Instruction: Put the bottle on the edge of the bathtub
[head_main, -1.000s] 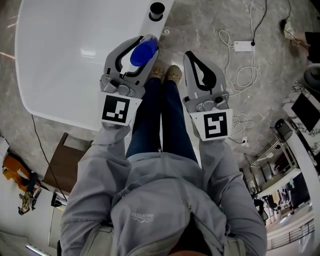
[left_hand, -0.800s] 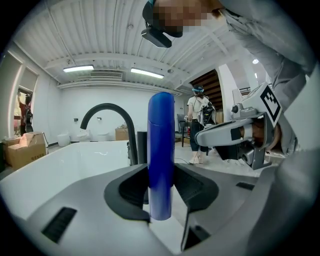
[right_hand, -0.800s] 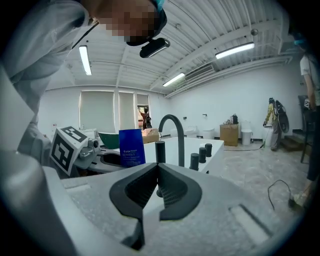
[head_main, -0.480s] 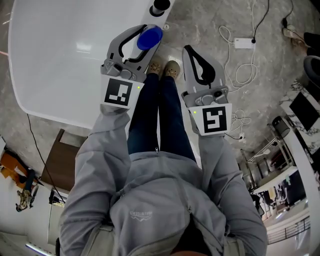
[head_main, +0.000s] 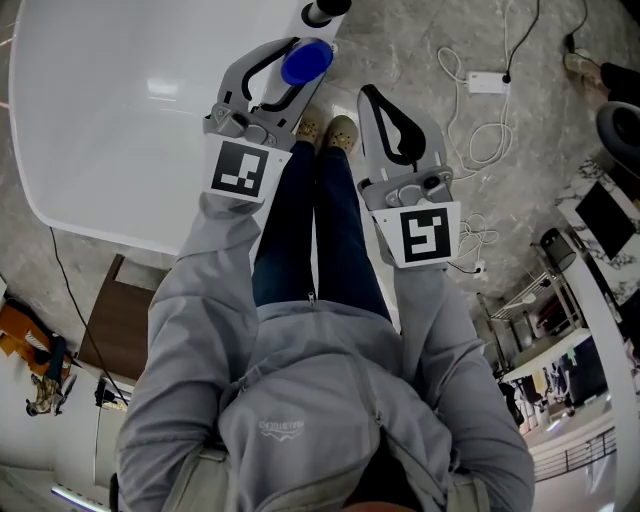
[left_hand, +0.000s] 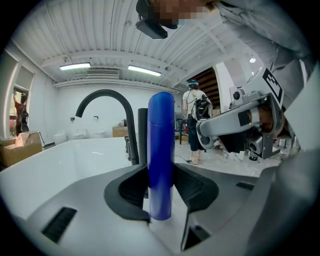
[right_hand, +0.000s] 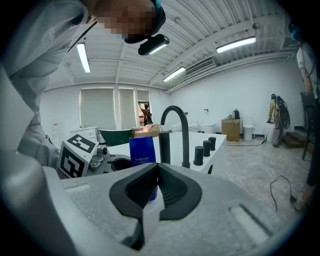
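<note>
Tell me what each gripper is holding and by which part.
The left gripper holds the blue bottle upright, clamped on the lower part of its body. The right gripper is shut and holds nothing.

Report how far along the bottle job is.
Done: the left tool is clamped on the blue bottle, which stands upright beside the black faucet at the bathtub rim. In hand: the bottle is held at the rim, and the right tool is shut and empty. Left: set the bottle on the rim and release. Whether its base touches yet cannot be seen.
</note>
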